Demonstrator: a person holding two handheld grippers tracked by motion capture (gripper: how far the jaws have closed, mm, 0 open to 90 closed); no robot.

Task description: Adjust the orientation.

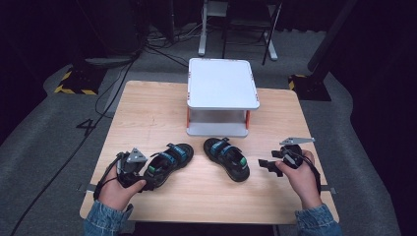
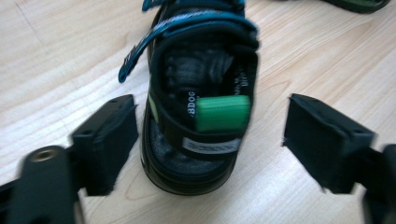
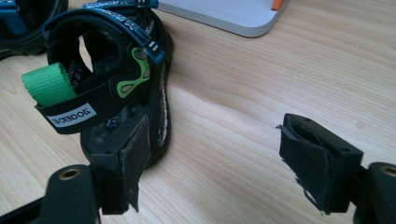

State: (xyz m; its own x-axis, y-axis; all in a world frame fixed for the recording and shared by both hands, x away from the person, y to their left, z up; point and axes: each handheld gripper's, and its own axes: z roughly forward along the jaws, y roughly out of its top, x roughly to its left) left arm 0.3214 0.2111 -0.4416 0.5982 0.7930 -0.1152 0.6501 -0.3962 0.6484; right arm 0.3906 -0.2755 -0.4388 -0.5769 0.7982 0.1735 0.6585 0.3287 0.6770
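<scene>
Two-handed approach to a pair of black sandals on a wooden desk [image 1: 147,118]. Nearest the person, the left gripper [image 1: 142,172] stands at the heel of the left sandal [image 1: 169,160], its jaws apart; in the left gripper view the two black pads flank the heel on either side without touching it, and the green pull loop [image 2: 222,113] sits midway between them. The long axis of this sandal runs straight away from the gripper, heel near and toe far, so a forward advance would likely bring the jaws around the heel. The right gripper [image 1: 268,164] lies to the right of the right sandal [image 1: 227,158], also with jaws apart and holding nothing; in the right gripper view the sandal [image 3: 112,84] stands just behind the left-hand pad, off the gap's centre, its heel strap [image 3: 70,114] turned toward the camera. The left gripper is judged the nearer and better aligned of the two. Farther back, a white two-tier stand [image 1: 222,83] occupies the desk's middle rear, apart from both sandals.
</scene>
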